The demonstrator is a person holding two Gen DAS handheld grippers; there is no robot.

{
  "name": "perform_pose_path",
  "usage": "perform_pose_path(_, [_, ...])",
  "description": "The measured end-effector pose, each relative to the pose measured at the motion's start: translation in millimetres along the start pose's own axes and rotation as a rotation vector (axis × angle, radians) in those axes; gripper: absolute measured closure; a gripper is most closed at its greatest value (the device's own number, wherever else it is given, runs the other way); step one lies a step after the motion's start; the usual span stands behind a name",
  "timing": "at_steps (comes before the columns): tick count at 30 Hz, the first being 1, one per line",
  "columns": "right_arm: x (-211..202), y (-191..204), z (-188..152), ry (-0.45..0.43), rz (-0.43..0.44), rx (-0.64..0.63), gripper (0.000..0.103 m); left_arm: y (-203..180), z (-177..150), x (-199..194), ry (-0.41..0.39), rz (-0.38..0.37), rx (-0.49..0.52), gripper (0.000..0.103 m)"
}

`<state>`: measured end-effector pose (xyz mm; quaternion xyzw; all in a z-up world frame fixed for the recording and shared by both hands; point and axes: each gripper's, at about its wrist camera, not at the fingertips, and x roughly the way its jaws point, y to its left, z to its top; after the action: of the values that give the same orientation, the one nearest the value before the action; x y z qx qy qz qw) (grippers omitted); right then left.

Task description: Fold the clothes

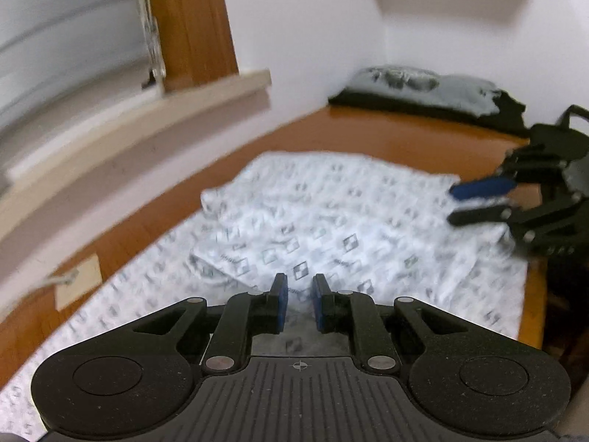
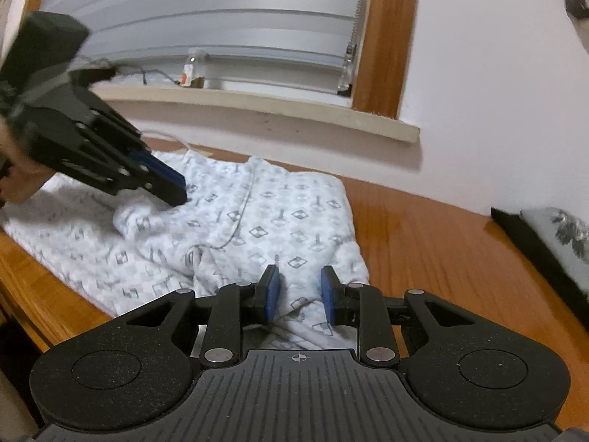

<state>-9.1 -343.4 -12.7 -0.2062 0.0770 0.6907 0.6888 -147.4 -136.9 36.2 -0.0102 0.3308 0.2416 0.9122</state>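
The left gripper (image 1: 300, 294), black with blue pads, sits at the lower centre of the left wrist view with a narrow gap between its jaws; only patterned cloth shows through that gap, and nothing is pinched. In the right wrist view it (image 2: 176, 191) comes in from the upper left, its tips down at a bunched ridge of fabric, too blurred to tell if they touch. The right gripper (image 2: 299, 294), lower centre of its own view, stands a little wider apart, and a raised fold of cloth lies between its pads; whether they press on it cannot be told. In the left wrist view it (image 1: 464, 202) reaches in from the right edge over the cloth's far corner.

The white garment with a grey diamond print (image 2: 265, 221) lies spread and partly folded on the orange-brown wooden table (image 2: 423, 243). Bare wood stays open to the right of the garment and along the wall. At the far right lies a stack of grey and black folded clothes (image 2: 559, 235). Above, a beige window sill (image 2: 257, 110) with a small clear bottle (image 2: 193, 68) runs under white blinds (image 2: 221, 18).
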Motion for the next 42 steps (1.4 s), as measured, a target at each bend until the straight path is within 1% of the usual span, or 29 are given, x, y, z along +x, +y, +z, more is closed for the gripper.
perform_pose_path(2, [0.5, -3.3, 1.1, 0.011, -0.003, -0.009, 0.078, 2.6, -2.6, 5.4, 0.001, -0.009, -0.006, 0.087])
perform_pose_path(6, [5.1, -22.5, 1.2, 0.024, -0.016, 0.000, 0.078, -3.0, 2.7, 16.9, -0.019, -0.015, 0.008, 0.088])
perform_pose_path(9, [10.5, -43.0, 1.1, 0.043, -0.053, -0.011, 0.078, -7.7, 16.0, 35.1, -0.027, -0.036, 0.012, 0.089])
perform_pose_path(12, [15.9, -66.6, 1.2, 0.068, -0.099, -0.030, 0.078, -18.3, 37.4, 62.6, -0.032, -0.057, 0.027, 0.089])
perform_pose_path(15, [24.9, -97.2, 4.0, 0.106, -0.143, -0.026, 0.078, -29.3, 56.6, 89.8, -0.034, -0.060, 0.026, 0.089])
perform_pose_path(19, [30.4, -118.9, 5.5, 0.128, -0.151, -0.002, 0.077, -38.3, 65.6, 96.4, -0.022, -0.042, 0.039, 0.088])
perform_pose_path(20, [30.1, -120.1, 5.9, 0.126, -0.147, 0.004, 0.077, -36.2, 66.2, 93.3, -0.016, -0.051, 0.021, 0.084])
perform_pose_path(21, [28.8, -119.7, 6.2, 0.124, -0.148, 0.005, 0.076, -33.0, 66.1, 88.7, -0.013, -0.058, 0.002, 0.074])
perform_pose_path(22, [26.4, -118.5, 7.6, 0.119, -0.156, 0.012, 0.072, -27.1, 64.3, 80.0, -0.017, -0.063, -0.022, 0.059])
perform_pose_path(24, [21.1, -115.8, 11.1, 0.105, -0.177, 0.031, 0.069, -13.8, 60.0, 59.1, -0.036, -0.056, -0.047, 0.047])
perform_pose_path(26, [15.4, -109.9, 17.7, 0.078, -0.186, 0.046, 0.069, 1.5, 55.1, 36.1, -0.058, -0.038, -0.061, 0.047])
perform_pose_path(27, [14.8, -104.7, 22.5, 0.065, -0.184, 0.046, 0.069, 13.3, 51.7, 24.0, -0.056, -0.026, -0.077, 0.047])
perform_pose_path(29, [16.6, -87.2, 33.7, 0.043, -0.157, 0.033, 0.069, 36.7, 44.1, -0.5, -0.054, 0.003, -0.106, 0.046])
perform_pose_path(30, [17.7, -77.9, 39.4, 0.033, -0.142, 0.026, 0.069, 48.4, 37.7, -13.8, -0.056, 0.033, -0.111, 0.043])
perform_pose_path(33, [28.3, -42.6, 57.2, 0.002, -0.048, -0.001, 0.067, 85.9, 18.9, -48.5, -0.049, 0.125, -0.137, 0.041])
perform_pose_path(34, [28.9, -27.5, 62.4, -0.005, -0.013, -0.010, 0.064, 98.4, 12.3, -56.9, -0.041, 0.146, -0.158, 0.041])
perform_pose_path(37, [33.6, 17.5, 76.2, -0.021, 0.101, -0.023, 0.064, 137.6, -7.2, -76.7, -0.018, 0.209, -0.221, 0.040])
perform_pose_path(38, [35.8, 32.9, 80.1, -0.020, 0.145, -0.027, 0.064, 148.0, -13.2, -80.4, -0.014, 0.219, -0.225, 0.038])
perform_pose_path(39, [38.2, 48.1, 83.9, -0.018, 0.187, -0.033, 0.064, 157.8, -18.9, -83.2, -0.010, 0.226, -0.227, 0.031])
perform_pose_path(40, [40.7, 63.3, 86.8, -0.016, 0.225, -0.040, 0.063, 165.8, -23.6, -83.6, -0.003, 0.229, -0.223, 0.028])
perform_pose_path(42, [45.7, 93.6, 91.5, -0.006, 0.296, -0.056, 0.063, 179.6, -32.6, -83.4, 0.006, 0.217, -0.207, 0.028])
